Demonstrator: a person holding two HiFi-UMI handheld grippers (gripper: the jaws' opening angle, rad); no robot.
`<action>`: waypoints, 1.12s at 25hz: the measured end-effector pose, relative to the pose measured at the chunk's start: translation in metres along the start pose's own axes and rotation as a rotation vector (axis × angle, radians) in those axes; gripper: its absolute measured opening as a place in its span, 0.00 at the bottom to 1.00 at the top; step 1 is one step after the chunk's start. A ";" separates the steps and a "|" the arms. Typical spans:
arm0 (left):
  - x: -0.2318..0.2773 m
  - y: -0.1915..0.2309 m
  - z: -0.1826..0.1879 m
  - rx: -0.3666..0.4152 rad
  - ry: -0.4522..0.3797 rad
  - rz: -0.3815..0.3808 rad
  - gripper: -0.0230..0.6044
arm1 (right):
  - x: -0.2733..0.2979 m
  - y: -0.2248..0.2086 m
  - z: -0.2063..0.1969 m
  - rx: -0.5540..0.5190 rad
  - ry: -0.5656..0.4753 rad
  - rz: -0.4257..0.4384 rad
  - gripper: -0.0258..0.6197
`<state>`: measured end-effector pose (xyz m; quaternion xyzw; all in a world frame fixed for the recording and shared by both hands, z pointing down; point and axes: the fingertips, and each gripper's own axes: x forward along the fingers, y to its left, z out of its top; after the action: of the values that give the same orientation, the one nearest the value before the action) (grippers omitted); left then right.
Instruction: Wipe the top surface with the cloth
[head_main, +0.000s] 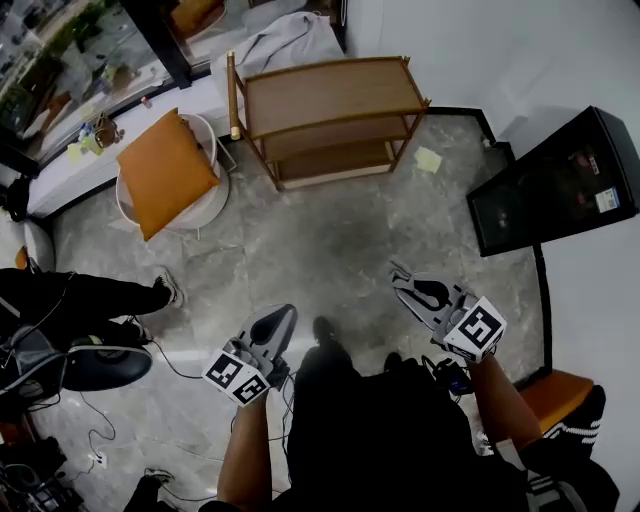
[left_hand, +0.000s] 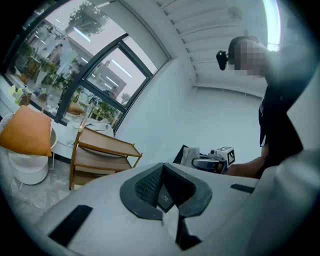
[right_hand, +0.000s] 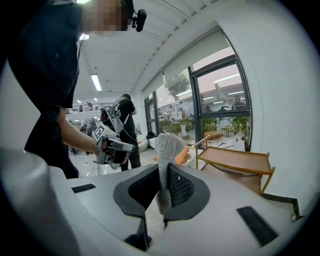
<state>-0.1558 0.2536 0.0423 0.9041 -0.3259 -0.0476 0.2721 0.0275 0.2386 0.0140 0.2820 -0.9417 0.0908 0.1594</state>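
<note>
Facing the wooden shelf (head_main: 330, 95) across grey stone floor (head_main: 330, 240) — right gripper (right_hand: 162, 192) clamps cloth (right_hand: 165, 147), left gripper (left_hand: 162, 189) clenched shut.

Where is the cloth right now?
The grey knitted cloth sits between the jaws of the right hand-held gripper, in the right gripper view left of the brown wooden shelf unit.

It was a bright office lobby or showroom: tall glass windows (right_hand: 220, 100), polished marble floor (head_main: 330, 240), strip ceiling lights (right_hand: 96, 82), a wooden shelf unit (head_main: 330, 110), a white chair (head_main: 205, 205) with an orange cushion (head_main: 165, 170).
</note>
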 end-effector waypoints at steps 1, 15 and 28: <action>0.003 0.014 0.001 -0.005 0.008 -0.003 0.06 | 0.012 -0.005 0.007 -0.005 0.002 -0.002 0.09; 0.148 0.146 -0.015 0.035 0.101 0.061 0.06 | 0.137 -0.157 -0.008 -0.082 -0.030 0.194 0.09; 0.297 0.329 -0.094 0.169 0.067 0.140 0.05 | 0.303 -0.337 -0.168 -0.430 -0.026 0.220 0.09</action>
<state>-0.0838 -0.0961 0.3208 0.8999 -0.3820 0.0297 0.2083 0.0185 -0.1474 0.3042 0.1386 -0.9664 -0.0987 0.1926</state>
